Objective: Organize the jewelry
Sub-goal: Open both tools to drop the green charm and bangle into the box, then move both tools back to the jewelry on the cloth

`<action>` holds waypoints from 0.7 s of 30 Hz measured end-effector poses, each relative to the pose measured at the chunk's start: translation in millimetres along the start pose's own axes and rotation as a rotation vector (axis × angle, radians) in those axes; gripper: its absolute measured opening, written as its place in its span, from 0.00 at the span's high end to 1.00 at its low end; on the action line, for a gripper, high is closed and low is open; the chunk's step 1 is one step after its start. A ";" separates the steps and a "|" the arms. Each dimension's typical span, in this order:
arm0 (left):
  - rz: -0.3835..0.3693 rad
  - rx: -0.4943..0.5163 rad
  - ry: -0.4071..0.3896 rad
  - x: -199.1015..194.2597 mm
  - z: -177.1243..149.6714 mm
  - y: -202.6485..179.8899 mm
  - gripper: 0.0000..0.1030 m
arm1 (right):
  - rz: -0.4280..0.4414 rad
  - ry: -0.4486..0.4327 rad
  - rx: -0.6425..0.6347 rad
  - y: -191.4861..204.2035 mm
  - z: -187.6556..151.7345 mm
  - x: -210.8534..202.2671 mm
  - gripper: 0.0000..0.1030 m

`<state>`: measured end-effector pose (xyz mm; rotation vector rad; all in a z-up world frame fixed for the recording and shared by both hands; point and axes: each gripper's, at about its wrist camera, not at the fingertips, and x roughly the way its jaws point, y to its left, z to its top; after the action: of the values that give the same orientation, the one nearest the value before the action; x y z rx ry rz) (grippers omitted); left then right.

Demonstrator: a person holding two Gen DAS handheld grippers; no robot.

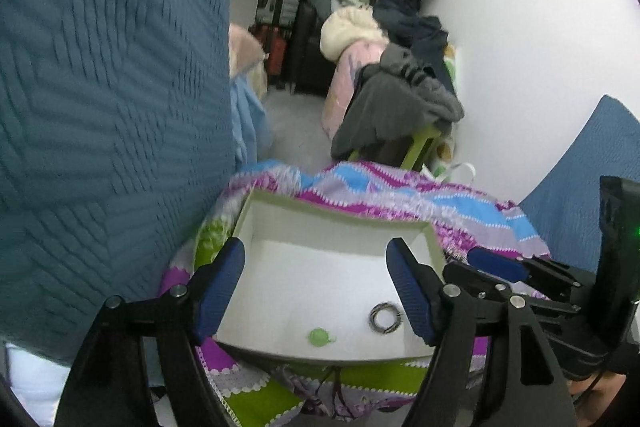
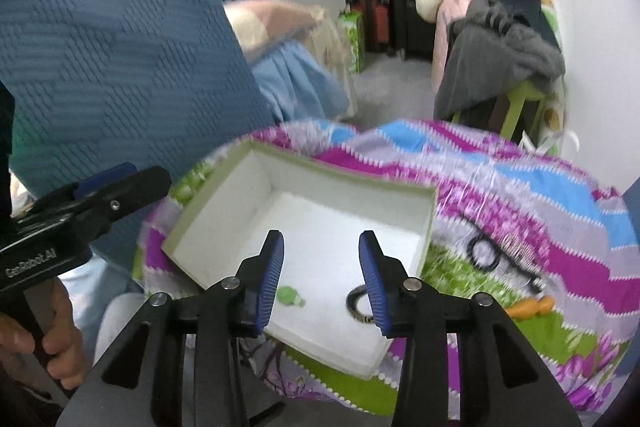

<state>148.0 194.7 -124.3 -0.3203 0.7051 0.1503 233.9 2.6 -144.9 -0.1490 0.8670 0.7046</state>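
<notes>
A white cardboard box (image 1: 332,211) with a green rim lies on a patterned blanket. Inside it rest a small green piece (image 1: 320,338) and a dark striped ring (image 1: 384,317). My left gripper (image 1: 315,247) hovers over the box, open wide, with nothing between its blue pads. In the right wrist view, my right gripper (image 2: 321,239) is open above the same box (image 2: 344,179), over the green piece (image 2: 290,297) and the ring (image 2: 354,303). On the blanket right of the box lie a black ring (image 2: 484,254), a beaded chain (image 2: 520,251) and an orange piece (image 2: 532,307).
The purple, blue and green blanket (image 2: 540,195) covers the surface under the box. A blue quilted cushion (image 1: 108,107) stands close on the left. A hand (image 2: 60,347) holds the left gripper (image 2: 116,183). Piled clothes (image 1: 400,99) and suitcases fill the room behind.
</notes>
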 end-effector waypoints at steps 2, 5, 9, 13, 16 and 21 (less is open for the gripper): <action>-0.012 -0.002 -0.030 -11.8 6.8 -6.8 0.28 | -0.007 -0.048 -0.013 -0.5 7.2 -18.8 0.63; -0.016 0.019 -0.076 -27.7 15.1 -21.0 0.28 | -0.013 -0.104 -0.023 -3.6 13.1 -40.7 0.63; -0.020 0.034 -0.111 -36.8 17.1 -39.0 0.28 | -0.037 -0.160 -0.030 -11.7 15.5 -64.1 0.63; -0.049 0.027 -0.114 -39.9 16.5 -53.3 0.28 | -0.058 -0.194 -0.021 -24.0 12.4 -81.6 0.63; -0.074 0.025 -0.115 -41.0 15.1 -63.7 0.28 | -0.080 -0.212 -0.015 -35.5 6.9 -92.9 0.63; -0.111 0.019 -0.114 -40.0 11.6 -84.1 0.29 | -0.109 -0.220 0.005 -53.4 -3.8 -103.9 0.63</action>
<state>145.4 118.3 -69.7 -0.3292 0.5742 0.0554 219.0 -92.5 -78.6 -0.1112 0.6451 0.6041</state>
